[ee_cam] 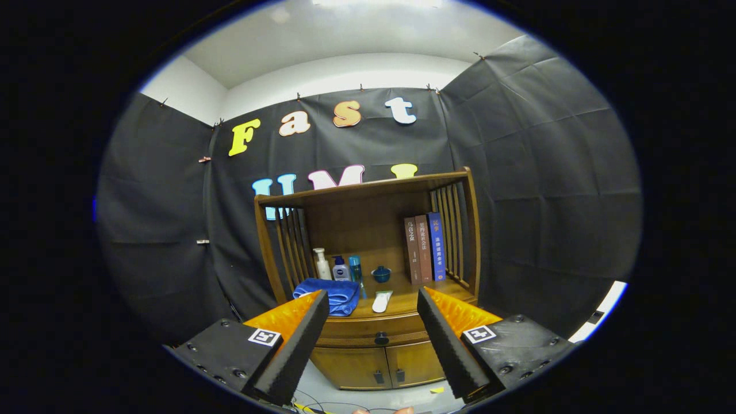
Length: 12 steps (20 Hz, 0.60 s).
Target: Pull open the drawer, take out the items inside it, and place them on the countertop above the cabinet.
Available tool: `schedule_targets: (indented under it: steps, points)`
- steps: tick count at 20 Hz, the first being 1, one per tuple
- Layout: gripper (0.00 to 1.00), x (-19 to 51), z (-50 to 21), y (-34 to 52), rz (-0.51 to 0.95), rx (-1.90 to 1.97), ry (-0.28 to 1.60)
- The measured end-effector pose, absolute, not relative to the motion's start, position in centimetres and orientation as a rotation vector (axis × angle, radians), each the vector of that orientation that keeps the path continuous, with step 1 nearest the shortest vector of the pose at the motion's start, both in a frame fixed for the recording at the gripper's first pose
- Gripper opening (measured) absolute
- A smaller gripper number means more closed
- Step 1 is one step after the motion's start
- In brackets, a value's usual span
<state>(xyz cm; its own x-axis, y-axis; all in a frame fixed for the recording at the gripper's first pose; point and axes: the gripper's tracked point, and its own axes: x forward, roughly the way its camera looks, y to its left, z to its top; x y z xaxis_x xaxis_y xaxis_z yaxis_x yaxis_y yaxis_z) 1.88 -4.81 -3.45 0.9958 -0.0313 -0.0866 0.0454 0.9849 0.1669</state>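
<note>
A wooden cabinet [368, 230] stands against the booth wall, some way ahead of my fingers. Its drawer [368, 333] is closed, with a dark round knob [381, 338] that shows in the gap between my fingers. On the countertop [402, 302] above the drawer lie a folded blue towel [330, 293] and a small white flat item [381, 301]. My gripper [374, 313] is open, with nothing between its fingers, and it is clear of the cabinet.
At the back of the countertop stand a few small bottles [336, 267], a little blue bowl [380, 274] and three upright books [425, 247]. Below the drawer are two cabinet doors [379, 363]. Cables lie on the pale floor [322, 397].
</note>
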Motion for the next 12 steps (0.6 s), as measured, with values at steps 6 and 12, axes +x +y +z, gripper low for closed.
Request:
schedule_targets:
  steps: [6,12]
  points:
    - [0.99,-0.4,-2.3,-6.1,-0.07,0.113,0.081]
    - [0.99,-0.8,-2.1,-5.0,-0.06,0.071,0.078]
